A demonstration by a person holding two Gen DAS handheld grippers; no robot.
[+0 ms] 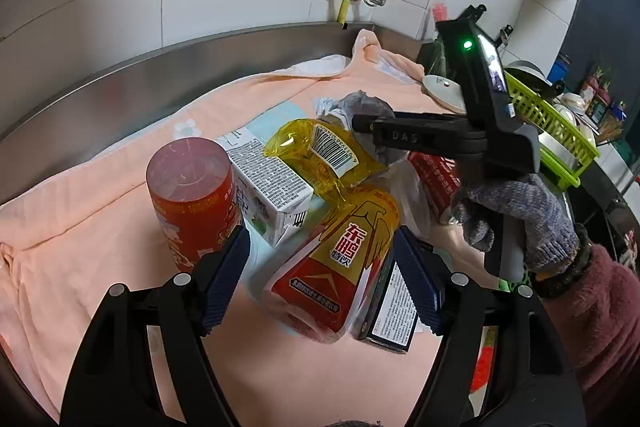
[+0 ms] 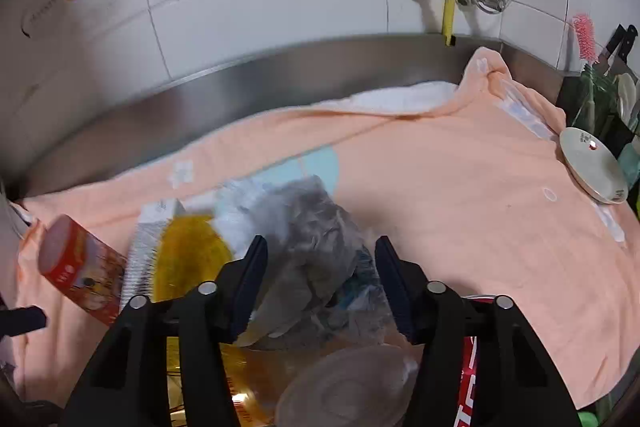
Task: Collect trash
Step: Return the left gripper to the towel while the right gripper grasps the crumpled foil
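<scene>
A big peach towel (image 1: pixel 100 219) covers the steel surface (image 1: pixel 160 83) by the tiled wall, and a heap of trash sits in the middle of it. The step in hand looks like picking pieces out of that heap, one for each gripper. The biggest piece is the yellow and red drink bottle (image 1: pixel 340 239), squashed and lying on its side. The left gripper (image 1: pixel 322 279) has its jaws open about halfway, one on each side of the bottle's lower end, and the pads do not seem to press on it. Next, those jaws likely need to close on the bottle and lift it. A red can (image 1: pixel 192 195) stands just to the left of the left jaw, touching a white drink carton (image 1: pixel 272 191). A dark box (image 1: pixel 390 303) lies by the right jaw. The right gripper (image 2: pixel 320 283), held by a hand in a grey knit glove (image 1: pixel 516 219), reaches over the far side of the heap. A crumpled grey plastic bag (image 2: pixel 316 247) sits between its half-open jaws, and the blur hides whether the pads touch it. It may need to squeeze more to catch the thin bag.
</scene>
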